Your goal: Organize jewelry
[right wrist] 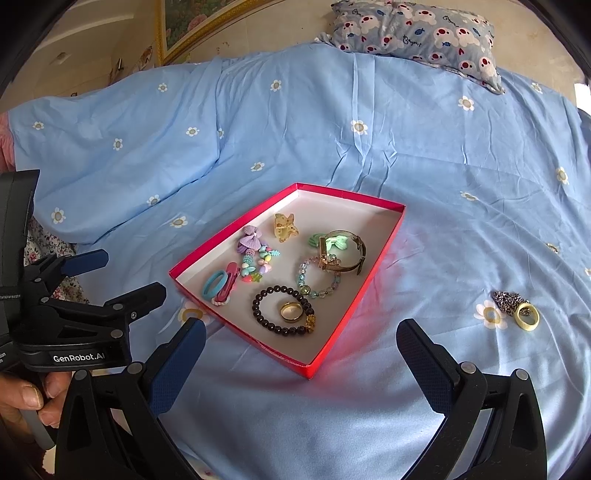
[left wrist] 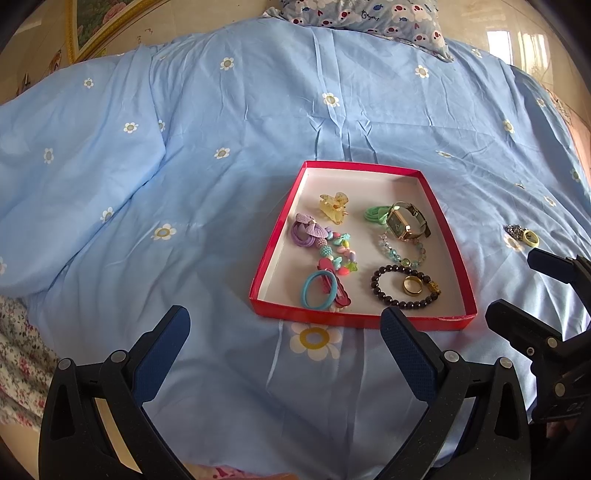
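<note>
Two open claws, left claw near red tray (full), right claw beside pale ring

bed: blue floral duvet | on it: red tray centre | pale ring touching chain heap, right of tray, apart | pillow at far edge

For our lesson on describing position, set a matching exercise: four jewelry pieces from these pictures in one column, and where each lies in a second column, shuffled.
Things:
1. gold ring
2. yellow ring
3. amber hair claw
4. blue hair tie

Places:
A. on the bedsheet, outside the red tray
B. inside the dark bead bracelet
C. beside the pink hair clip
D. toward the tray's far end

Pairs: 1-B, 2-A, 3-D, 4-C
</note>
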